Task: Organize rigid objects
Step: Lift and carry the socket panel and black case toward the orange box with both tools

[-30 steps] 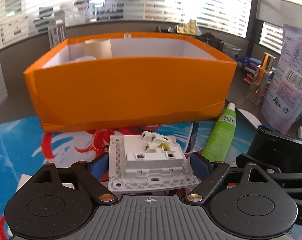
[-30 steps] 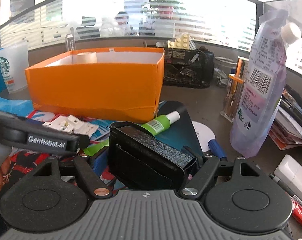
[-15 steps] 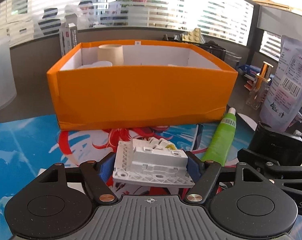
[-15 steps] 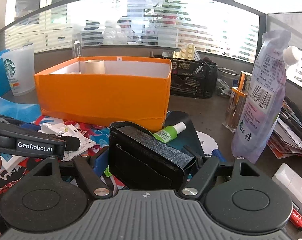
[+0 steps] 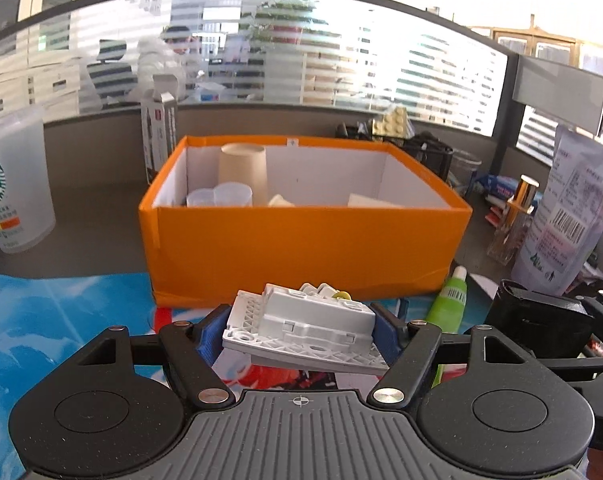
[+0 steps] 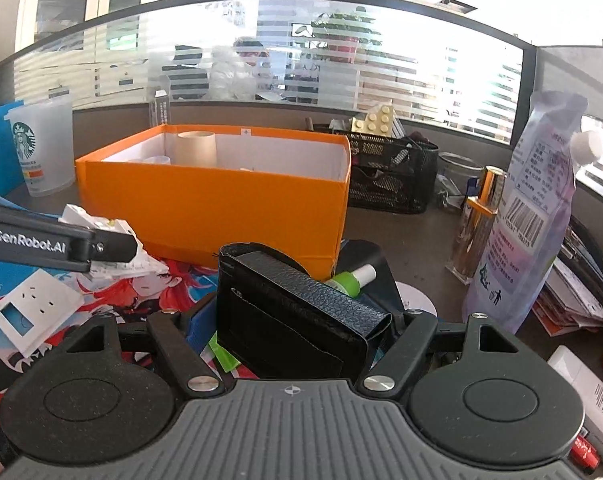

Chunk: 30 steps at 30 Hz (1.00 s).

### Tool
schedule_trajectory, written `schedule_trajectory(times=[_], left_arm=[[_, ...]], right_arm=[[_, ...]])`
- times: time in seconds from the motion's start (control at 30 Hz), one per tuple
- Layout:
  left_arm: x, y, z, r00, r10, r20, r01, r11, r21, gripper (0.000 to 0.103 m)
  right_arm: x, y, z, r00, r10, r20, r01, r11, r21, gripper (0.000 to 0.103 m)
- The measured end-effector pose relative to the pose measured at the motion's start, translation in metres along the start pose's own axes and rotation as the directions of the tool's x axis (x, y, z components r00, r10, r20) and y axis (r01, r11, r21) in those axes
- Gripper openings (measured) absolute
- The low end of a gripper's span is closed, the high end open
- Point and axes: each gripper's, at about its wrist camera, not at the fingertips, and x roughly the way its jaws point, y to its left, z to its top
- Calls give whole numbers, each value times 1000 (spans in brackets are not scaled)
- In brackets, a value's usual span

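Socket module (image 5: 301, 330) now lifted off mat (image 5: 61, 320)

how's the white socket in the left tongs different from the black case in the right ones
The socket is white hard plastic with a ribbed back; the case is black, grained like leather. The socket is a thin plate with a raised block, held tilted; the case is a bulkier, boxy shape. Both are clamped, the socket in the left tongs, the case in the right tongs, and both are off the mat in front of the orange box.

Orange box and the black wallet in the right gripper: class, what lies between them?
In the right wrist view, a green tube lies between orange box and black wallet.
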Motion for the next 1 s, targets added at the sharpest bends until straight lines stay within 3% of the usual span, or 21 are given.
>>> schedule_trajectory(times=[0.47,1.0], left_arm=[[-24,9,30,996,8,85,-10,1000,17,73],[-24,28,69,988,27,154,-26,1000,-11,72]], right_arm=[[-11,5,35,998,-12,66,15,999,-41,73],[0,4,86,992,-6,127,13,999,-52,73]])
